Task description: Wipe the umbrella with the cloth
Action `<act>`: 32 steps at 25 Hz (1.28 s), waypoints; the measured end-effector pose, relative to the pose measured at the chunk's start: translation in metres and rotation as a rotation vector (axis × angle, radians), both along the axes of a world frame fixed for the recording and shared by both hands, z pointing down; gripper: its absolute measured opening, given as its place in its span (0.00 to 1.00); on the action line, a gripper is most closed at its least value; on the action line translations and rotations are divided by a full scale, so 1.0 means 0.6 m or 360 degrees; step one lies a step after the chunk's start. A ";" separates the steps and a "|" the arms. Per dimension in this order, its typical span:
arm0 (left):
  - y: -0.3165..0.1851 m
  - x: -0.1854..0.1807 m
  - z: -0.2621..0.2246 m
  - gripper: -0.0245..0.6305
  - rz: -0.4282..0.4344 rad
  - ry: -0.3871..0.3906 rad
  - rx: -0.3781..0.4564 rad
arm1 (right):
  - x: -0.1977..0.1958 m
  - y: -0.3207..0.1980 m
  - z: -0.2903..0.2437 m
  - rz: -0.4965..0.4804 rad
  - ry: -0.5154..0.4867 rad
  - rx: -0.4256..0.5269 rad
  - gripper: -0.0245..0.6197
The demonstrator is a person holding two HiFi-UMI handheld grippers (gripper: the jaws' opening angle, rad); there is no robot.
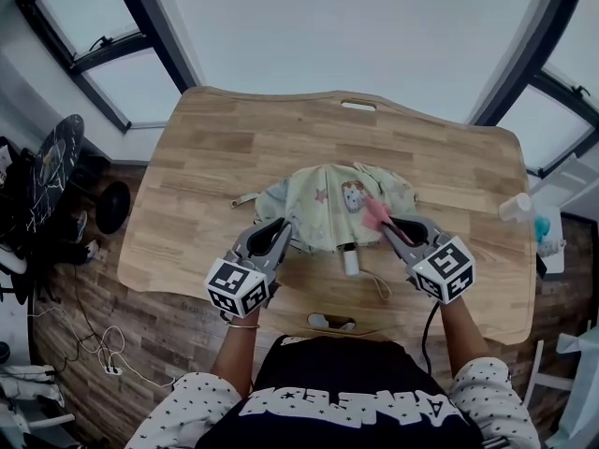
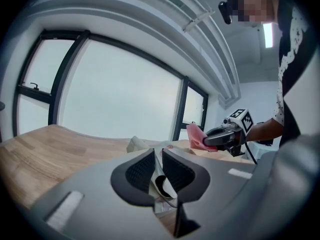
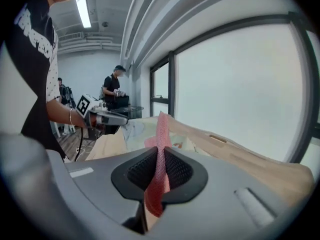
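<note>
My right gripper [image 3: 161, 151] is clamped on the pink mesh cloth [image 3: 161, 134]. The cloth stands up in a thin sheet between the 2 pads and hangs out below them. In the head view this gripper sits over the right side of the umbrella [image 1: 323, 204], with the cloth bunched at its tip against the canopy.

The umbrella lies folded and rumpled near the middle of the wooden table [image 1: 234, 138]. It is pale green with small cartoon prints. Its white handle [image 1: 350, 260] points toward me and sits between my 2 grippers, and a thin cord trails from the handle across the wood.

My left gripper [image 2: 158, 153] is at the left edge of the canopy. Its jaws are narrow, only a slit apart, and light shows between the tips. A fold of pale umbrella fabric with a dark loop on it lies in the slit further back. The pads do not seem to pinch it.

From my left gripper view, the other gripper and its cloth show to the right, above the canopy. The table's far edge has a slot-shaped cutout, with large dark-framed windows behind it. In the right gripper view, 1 person [image 3: 116, 89] stands far back in the room.
</note>
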State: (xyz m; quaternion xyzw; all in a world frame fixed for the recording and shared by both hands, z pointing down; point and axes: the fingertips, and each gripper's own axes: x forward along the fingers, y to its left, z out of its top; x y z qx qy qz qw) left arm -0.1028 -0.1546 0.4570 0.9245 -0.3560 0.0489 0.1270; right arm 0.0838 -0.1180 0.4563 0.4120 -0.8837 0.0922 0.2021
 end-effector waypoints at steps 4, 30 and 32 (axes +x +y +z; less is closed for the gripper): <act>0.008 0.003 -0.048 0.07 -0.0024 0.0017 0.0133 | 0.023 -0.004 -0.061 0.0099 -0.0197 0.0108 0.11; 0.129 0.192 -0.151 0.04 0.0467 0.0038 0.0257 | 0.025 0.065 -0.175 0.0033 -0.0449 0.0288 0.10; 0.137 0.201 -0.150 0.04 0.0509 0.0022 0.0253 | 0.029 0.069 -0.174 0.0023 -0.0440 0.0289 0.10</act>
